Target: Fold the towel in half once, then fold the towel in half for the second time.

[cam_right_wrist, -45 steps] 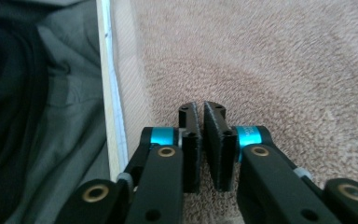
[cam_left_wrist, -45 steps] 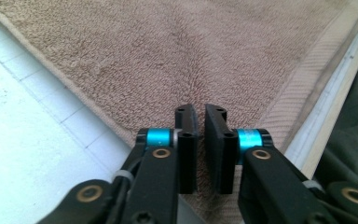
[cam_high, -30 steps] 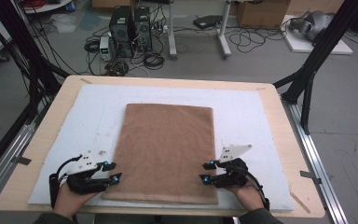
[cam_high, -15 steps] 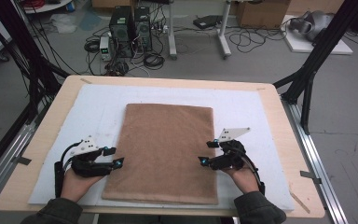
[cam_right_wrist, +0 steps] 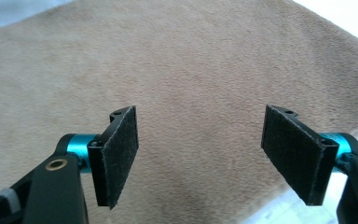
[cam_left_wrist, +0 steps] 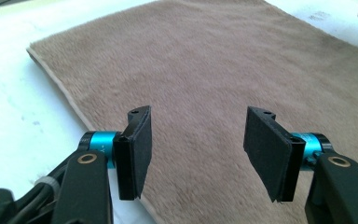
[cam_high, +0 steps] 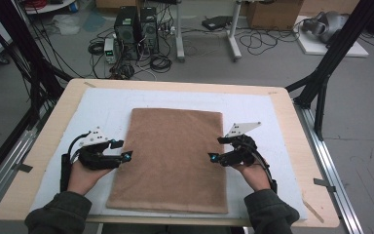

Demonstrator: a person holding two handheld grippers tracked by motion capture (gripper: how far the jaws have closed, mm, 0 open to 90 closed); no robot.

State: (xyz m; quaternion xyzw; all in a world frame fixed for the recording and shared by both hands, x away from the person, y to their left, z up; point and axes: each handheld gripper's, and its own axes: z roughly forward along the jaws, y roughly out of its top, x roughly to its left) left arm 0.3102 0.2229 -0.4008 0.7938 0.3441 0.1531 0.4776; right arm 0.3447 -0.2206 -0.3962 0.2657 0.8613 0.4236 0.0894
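Hovering tools [cam_high: 126, 155] over brown towel [cam_high: 175, 151]

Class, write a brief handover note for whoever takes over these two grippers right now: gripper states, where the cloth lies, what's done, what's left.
Left gripper: jaws just opened, nothing between them, at the brown cloth's left edge.
Right gripper: jaws just opened, empty, at its right edge.
Cloth: flat, a folded rectangle on the white mat.
Done: cloth released and lying neat.
Left: probably another fold; regrip first.
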